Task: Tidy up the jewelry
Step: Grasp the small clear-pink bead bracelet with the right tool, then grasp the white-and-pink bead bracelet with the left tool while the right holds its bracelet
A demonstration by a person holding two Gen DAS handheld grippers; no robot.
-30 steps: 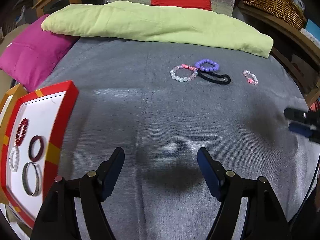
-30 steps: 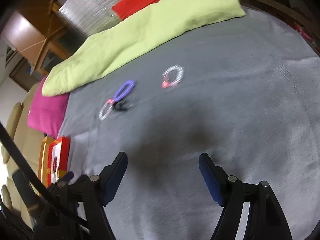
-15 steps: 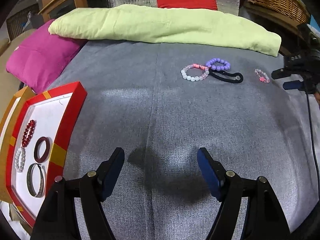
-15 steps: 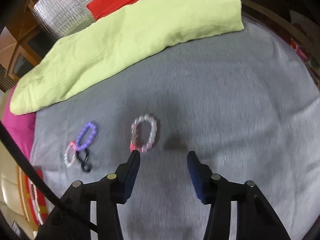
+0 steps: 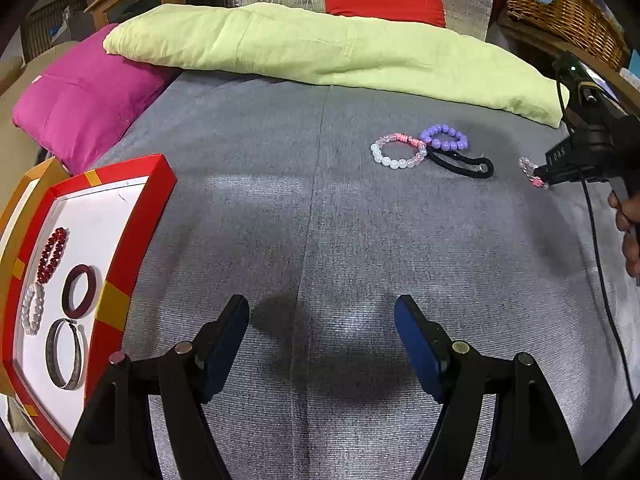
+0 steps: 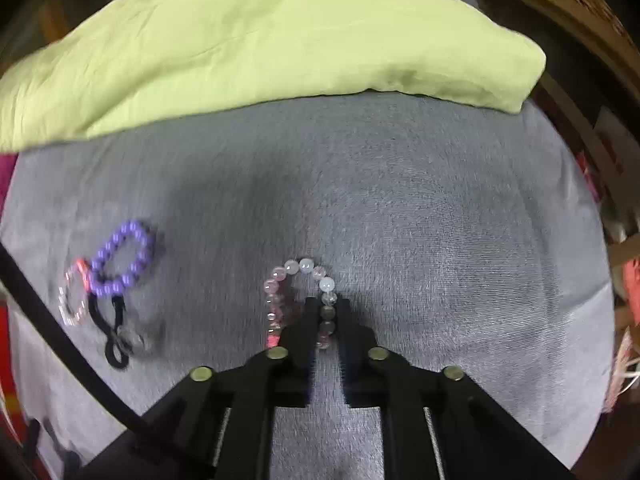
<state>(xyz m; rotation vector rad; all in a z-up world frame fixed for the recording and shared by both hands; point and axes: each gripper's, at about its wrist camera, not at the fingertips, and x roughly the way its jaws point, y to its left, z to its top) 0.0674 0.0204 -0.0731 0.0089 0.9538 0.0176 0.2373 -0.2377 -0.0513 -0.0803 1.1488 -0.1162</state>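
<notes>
My right gripper (image 6: 326,308) is shut on the right side of a pink and clear bead bracelet (image 6: 280,280) that lies on the grey bed cover; it also shows in the left wrist view (image 5: 530,168) beside the right gripper (image 5: 544,174). A purple bead bracelet (image 5: 444,138), a pale pink-white bead bracelet (image 5: 396,152) and a black hair tie (image 5: 464,162) lie together to its left. My left gripper (image 5: 322,336) is open and empty over the cover. A red-rimmed white tray (image 5: 132,232) at the left holds several bracelets.
A green pillow (image 5: 320,48) and a magenta cushion (image 5: 80,100) lie at the back. A wicker basket (image 5: 560,8) stands at the back right. A black cable (image 6: 60,340) crosses the right wrist view's left side.
My right gripper moved forward to the pink and clear bracelet and closed on its right side. My left gripper stayed open and shifted slightly.
</notes>
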